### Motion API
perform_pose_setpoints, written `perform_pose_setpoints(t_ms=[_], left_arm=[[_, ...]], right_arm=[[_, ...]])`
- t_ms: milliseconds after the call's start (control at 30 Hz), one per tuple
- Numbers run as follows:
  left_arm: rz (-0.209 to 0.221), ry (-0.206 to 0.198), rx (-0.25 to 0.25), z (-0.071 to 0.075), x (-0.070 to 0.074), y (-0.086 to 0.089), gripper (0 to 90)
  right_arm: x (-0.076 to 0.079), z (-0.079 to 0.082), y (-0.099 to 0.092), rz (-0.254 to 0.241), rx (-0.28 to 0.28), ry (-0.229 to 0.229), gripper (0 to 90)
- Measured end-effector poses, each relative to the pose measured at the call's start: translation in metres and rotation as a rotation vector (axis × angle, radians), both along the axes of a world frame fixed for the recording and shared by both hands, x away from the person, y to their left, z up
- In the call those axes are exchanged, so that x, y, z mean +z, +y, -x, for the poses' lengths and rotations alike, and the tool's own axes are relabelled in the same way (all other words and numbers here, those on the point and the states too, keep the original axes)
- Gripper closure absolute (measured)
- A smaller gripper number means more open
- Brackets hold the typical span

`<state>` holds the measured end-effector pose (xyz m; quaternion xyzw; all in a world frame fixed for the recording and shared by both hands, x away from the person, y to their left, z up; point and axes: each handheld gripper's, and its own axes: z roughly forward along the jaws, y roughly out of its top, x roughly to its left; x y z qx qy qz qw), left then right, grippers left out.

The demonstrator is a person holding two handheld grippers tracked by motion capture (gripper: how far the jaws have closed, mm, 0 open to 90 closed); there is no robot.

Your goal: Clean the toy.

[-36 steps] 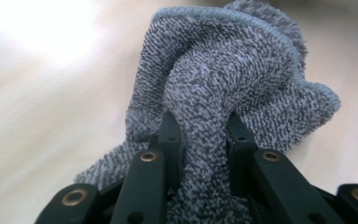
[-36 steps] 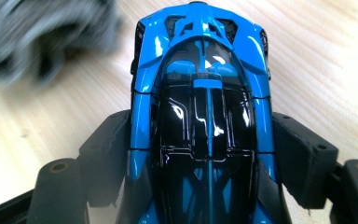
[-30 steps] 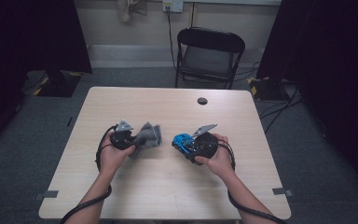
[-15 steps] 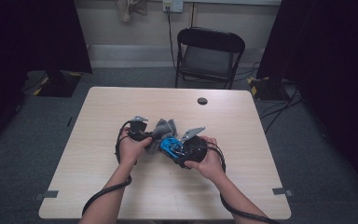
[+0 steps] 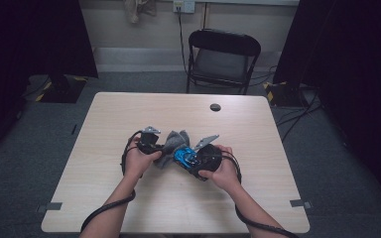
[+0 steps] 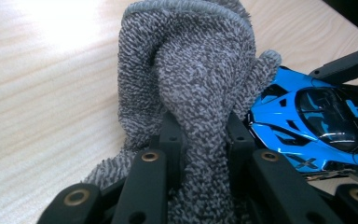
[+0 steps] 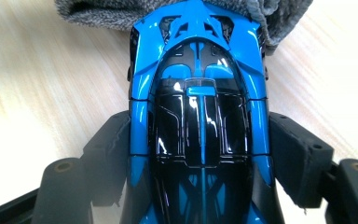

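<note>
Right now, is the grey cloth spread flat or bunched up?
Bunched up. The left claw pinches a thick fold of the grey cloth, which rises in a rumpled hump against the blue toy car.

left gripper (image 5: 155,145) | moves right across the table with the grey cloth (image 5: 171,148) | cloth now touches the blue toy car (image 5: 183,156) | right gripper (image 5: 191,159) | shifts slightly left | gap between the hands closes
</note>
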<state>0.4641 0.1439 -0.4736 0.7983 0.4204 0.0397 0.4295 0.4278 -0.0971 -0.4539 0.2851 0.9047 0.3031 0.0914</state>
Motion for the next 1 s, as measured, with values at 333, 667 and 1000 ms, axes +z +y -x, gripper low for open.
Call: perform_pose_setpoints(t_ms=[333, 667, 1000], left_arm=[[-0.024, 0.022, -0.075, 0.006, 0.004, 0.001, 74.6], [0.005, 0.055, -0.115, 0.015, 0.002, 0.003, 74.6], [0.042, 0.081, -0.164, 0.023, 0.005, 0.007, 74.6]], right_arm=[[-0.008, -0.006, -0.005, 0.029, -0.043, 0.014, 28.6], [-0.007, -0.010, -0.011, 0.021, -0.090, 0.017, 28.5], [-0.006, -0.014, -0.016, 0.016, -0.119, 0.016, 28.6]])
